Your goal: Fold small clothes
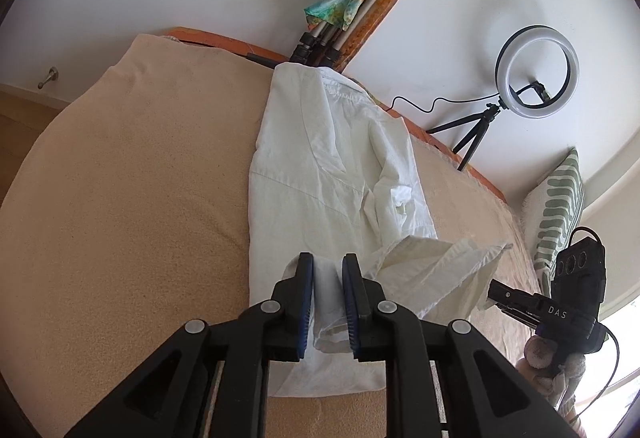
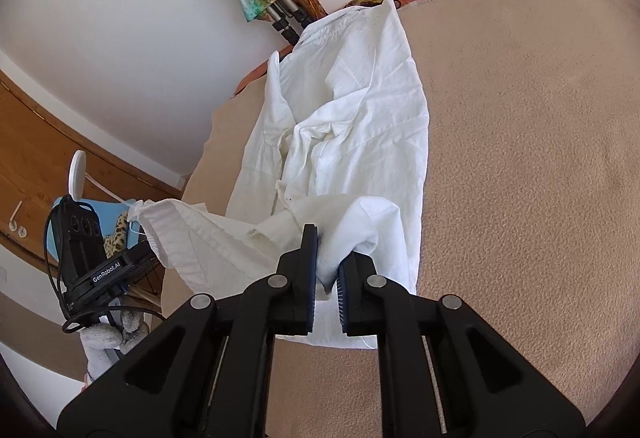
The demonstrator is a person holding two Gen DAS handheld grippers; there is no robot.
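Biggest worry here is the grip on each side, honestly. The white crinkled cotton shirt (image 1: 320,166) lies lengthwise on the tan fleece-covered bed (image 1: 120,218), stretching straight ahead of both sets of jaws, with its near hem end lifted. The left gripper (image 1: 327,298) has cloth sitting between its jaws, but they look only partly closed, with a visible gap, so I can't tell if it's truly pinching or just straddling the fabric. The right gripper (image 2: 326,266) has a bunched wad of the shirt squeezed between its jaws, and a loose flap hangs out to the left of them. If that wad is several layers, the fold could drag the under-layer along and leave a lumpy mess ahead of the jaws. The flap could also flop over crooked, since nothing holds its far corner. If the left grip really is loose, the cloth may slip out mid-lift and the hem would land skewed. The middle of the shirt ahead is already rumpled, so folding over it probably locks in creases.
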